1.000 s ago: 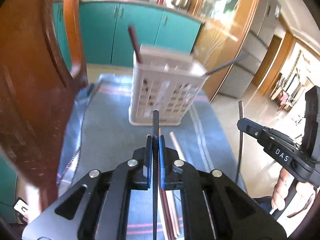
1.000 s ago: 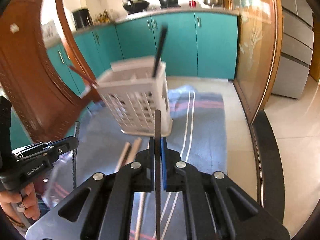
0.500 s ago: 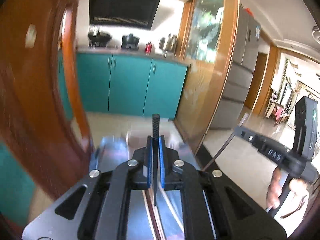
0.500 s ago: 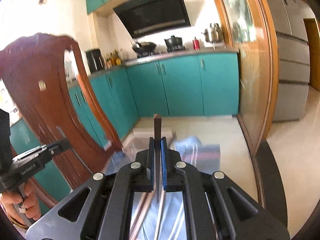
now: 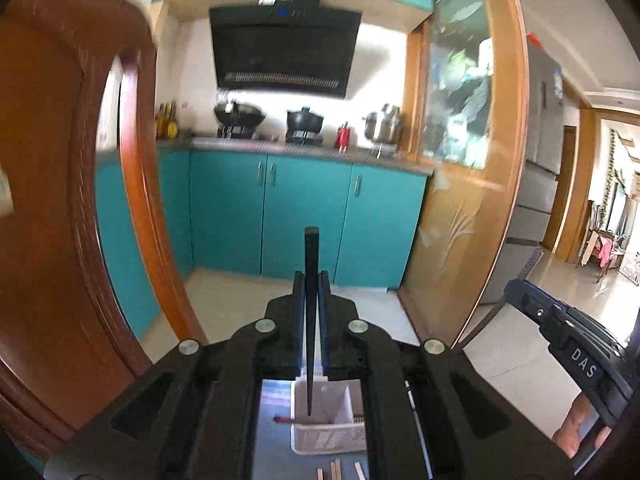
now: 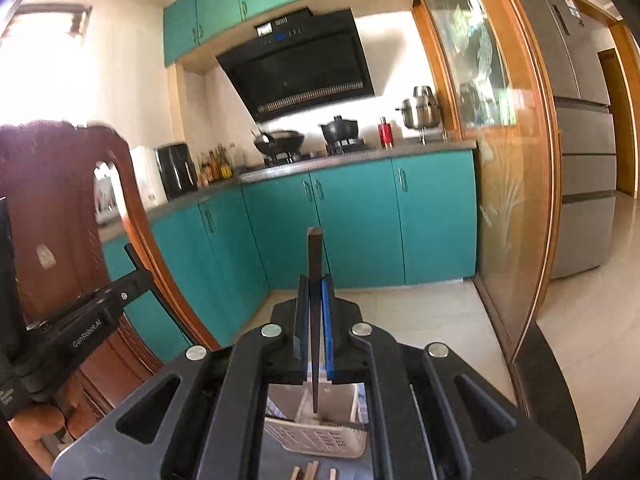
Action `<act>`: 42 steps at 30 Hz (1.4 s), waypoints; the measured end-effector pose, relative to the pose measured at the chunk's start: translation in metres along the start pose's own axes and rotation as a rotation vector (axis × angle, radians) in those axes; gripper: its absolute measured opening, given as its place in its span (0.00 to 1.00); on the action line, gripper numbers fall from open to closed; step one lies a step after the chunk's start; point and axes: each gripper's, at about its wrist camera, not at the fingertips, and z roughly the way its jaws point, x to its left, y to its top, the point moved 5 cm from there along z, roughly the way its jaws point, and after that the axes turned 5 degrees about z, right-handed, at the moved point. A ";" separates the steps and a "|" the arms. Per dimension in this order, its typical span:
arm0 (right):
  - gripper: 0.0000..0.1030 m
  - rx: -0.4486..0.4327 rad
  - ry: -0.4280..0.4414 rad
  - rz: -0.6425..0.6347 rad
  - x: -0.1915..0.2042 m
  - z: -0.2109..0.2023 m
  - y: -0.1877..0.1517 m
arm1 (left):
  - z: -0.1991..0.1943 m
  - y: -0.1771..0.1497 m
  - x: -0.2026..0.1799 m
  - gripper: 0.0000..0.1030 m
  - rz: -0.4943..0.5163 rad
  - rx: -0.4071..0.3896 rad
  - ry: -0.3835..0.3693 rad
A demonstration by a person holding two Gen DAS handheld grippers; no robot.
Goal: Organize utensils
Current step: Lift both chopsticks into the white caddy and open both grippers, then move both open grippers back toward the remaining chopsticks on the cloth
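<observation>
My left gripper is shut on a black chopstick held upright, its thin tip hanging over the white slotted utensil basket below. My right gripper is shut on a dark brown chopstick, also upright, its tip over the same basket. A brown chopstick end sticks out of the basket's left side. Each gripper shows in the other's view: the right one at right, the left one at left.
Several pale wooden chopsticks lie on the blue-grey cloth in front of the basket. A brown wooden chair back stands close at left. Teal kitchen cabinets, a glass-panelled wooden partition and a fridge are behind.
Both grippers have risen and tilted level, each still holding its chopstick. The basket has dropped from the middle of each view to below the jaws, under the chopstick tips.
</observation>
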 end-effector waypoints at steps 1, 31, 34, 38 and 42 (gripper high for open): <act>0.06 0.011 -0.006 0.000 -0.002 0.006 -0.007 | 0.005 -0.007 0.001 0.07 -0.005 0.012 -0.002; 0.35 0.585 -0.043 -0.058 -0.060 0.027 -0.260 | 0.001 -0.274 -0.035 0.30 0.052 0.528 -0.164; 0.35 0.628 -0.082 -0.062 -0.068 0.040 -0.277 | 0.007 -0.303 -0.039 0.30 0.062 0.603 -0.149; 0.35 0.640 -0.074 -0.017 -0.071 0.046 -0.281 | 0.013 -0.322 -0.038 0.30 0.066 0.633 -0.115; 0.35 0.636 -0.093 -0.056 -0.065 0.045 -0.285 | 0.012 -0.322 -0.023 0.28 0.064 0.640 -0.043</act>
